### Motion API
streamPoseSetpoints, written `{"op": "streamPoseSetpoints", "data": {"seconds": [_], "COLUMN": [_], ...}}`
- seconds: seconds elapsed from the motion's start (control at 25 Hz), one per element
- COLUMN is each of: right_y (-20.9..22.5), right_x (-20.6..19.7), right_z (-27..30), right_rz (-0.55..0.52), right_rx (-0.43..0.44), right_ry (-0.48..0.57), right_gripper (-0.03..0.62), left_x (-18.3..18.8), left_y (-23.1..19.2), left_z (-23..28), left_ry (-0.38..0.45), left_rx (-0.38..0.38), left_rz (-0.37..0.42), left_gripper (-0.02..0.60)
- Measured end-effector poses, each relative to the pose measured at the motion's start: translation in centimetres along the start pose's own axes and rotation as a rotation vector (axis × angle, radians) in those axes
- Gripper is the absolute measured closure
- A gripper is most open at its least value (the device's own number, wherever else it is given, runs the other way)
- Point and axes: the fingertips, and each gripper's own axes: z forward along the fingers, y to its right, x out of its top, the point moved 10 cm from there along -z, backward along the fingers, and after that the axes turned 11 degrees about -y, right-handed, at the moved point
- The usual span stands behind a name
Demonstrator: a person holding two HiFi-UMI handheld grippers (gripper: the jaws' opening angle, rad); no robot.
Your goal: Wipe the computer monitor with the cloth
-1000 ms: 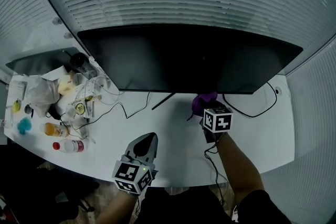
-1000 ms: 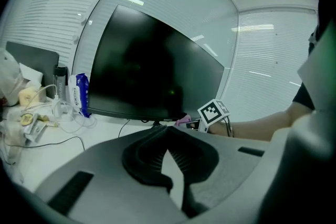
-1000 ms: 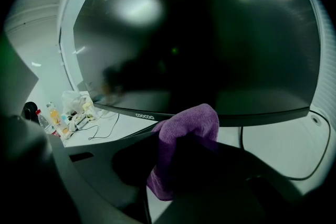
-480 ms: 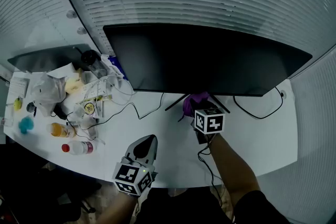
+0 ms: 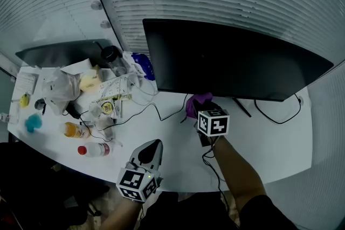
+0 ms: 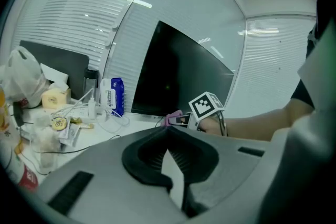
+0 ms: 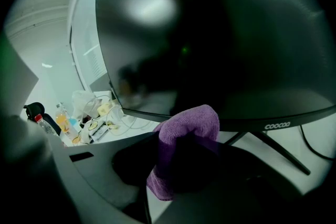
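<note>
Purple cloth [image 7: 185, 131] is pinched in your right gripper [image 7: 181, 165], its jaws clamped on it just below the monitor [image 5: 232, 62] edge. Your left gripper [image 6: 173, 160] has its jaws closed on nothing, over the bench [image 5: 161, 132]. Pressing hard could rock the monitor on its thin stand [image 7: 273, 149], and the bunched cloth could slip out.

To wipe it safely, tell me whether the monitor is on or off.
Off, it seems: the monitor screen is black all over, showing only reflections.
</note>
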Motion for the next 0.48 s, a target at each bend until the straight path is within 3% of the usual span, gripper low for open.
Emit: {"op": "streamPoseSetpoints", "data": {"seconds": [0.48], "right_y": [-6.8], "right_x": [1.3], "right_z": [3.2], "right_rz": [-0.020], "right_rx": [0.037], "right_ry": [0.010], "right_gripper": [0.516], "left_x": [-1.0], "left_y": [-3.6], "left_z": [-3.3], "left_ry": [0.014], "left_rx": [0.005], "left_rz": [0.004], "left_gripper": [0.577]}}
